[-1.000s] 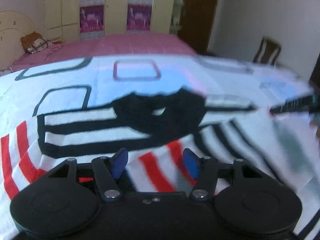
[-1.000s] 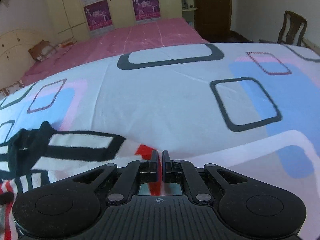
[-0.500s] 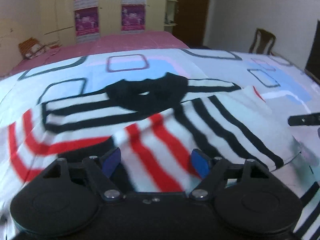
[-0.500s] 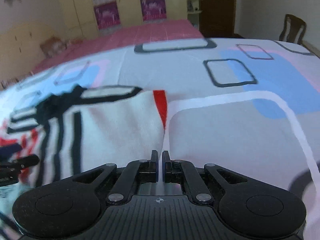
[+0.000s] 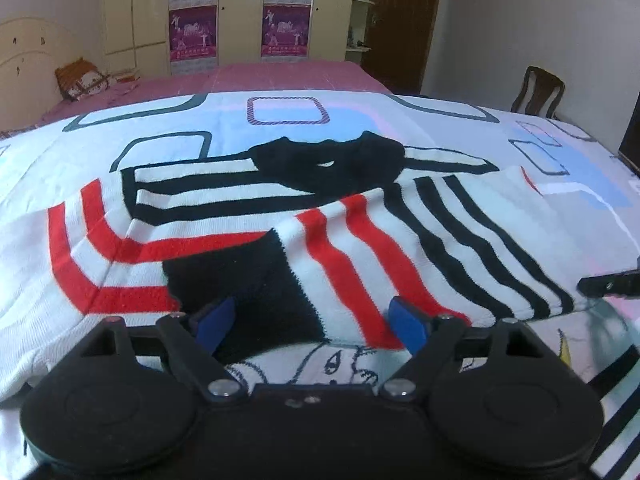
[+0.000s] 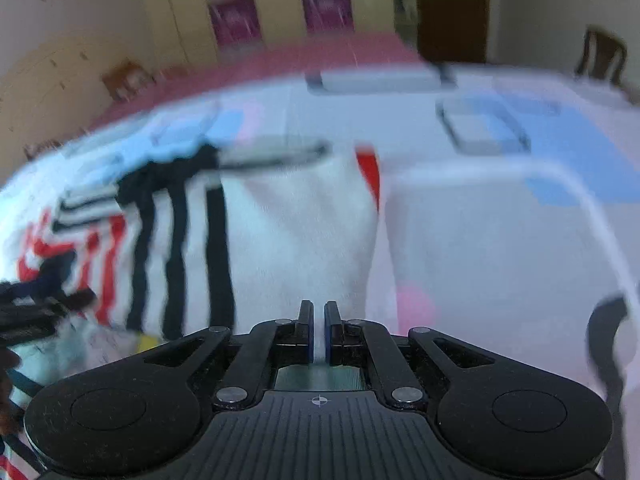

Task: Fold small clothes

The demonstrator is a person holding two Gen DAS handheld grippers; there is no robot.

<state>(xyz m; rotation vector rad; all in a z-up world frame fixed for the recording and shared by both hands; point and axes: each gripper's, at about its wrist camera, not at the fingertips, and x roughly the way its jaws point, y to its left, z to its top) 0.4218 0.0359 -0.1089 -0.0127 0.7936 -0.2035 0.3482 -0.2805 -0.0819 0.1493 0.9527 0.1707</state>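
Note:
A small white knit sweater [image 5: 224, 216] with red and black stripes and a black collar [image 5: 332, 160] lies on the patterned bed sheet [image 5: 280, 120]. One sleeve [image 5: 360, 264] is folded across the body, its black cuff between my left fingers. My left gripper [image 5: 312, 320] is open just above the cuff, touching nothing. My right gripper [image 6: 319, 332] is shut on the sweater's white edge [image 6: 304, 240], and its tip shows at the right in the left wrist view [image 5: 608, 284]. The right wrist view is motion-blurred.
The sheet covers a bed with a pink bed [image 5: 280, 76] behind it. A wardrobe with posters [image 5: 236, 12] and a dark door [image 5: 404, 20] stand at the back. A wooden chair [image 5: 538, 92] stands to the right.
The sleeve was carried across the sweater's body and laid down. My left gripper opened wider and drew back. My right gripper pulled the sweater's edge toward the near side, staying shut.

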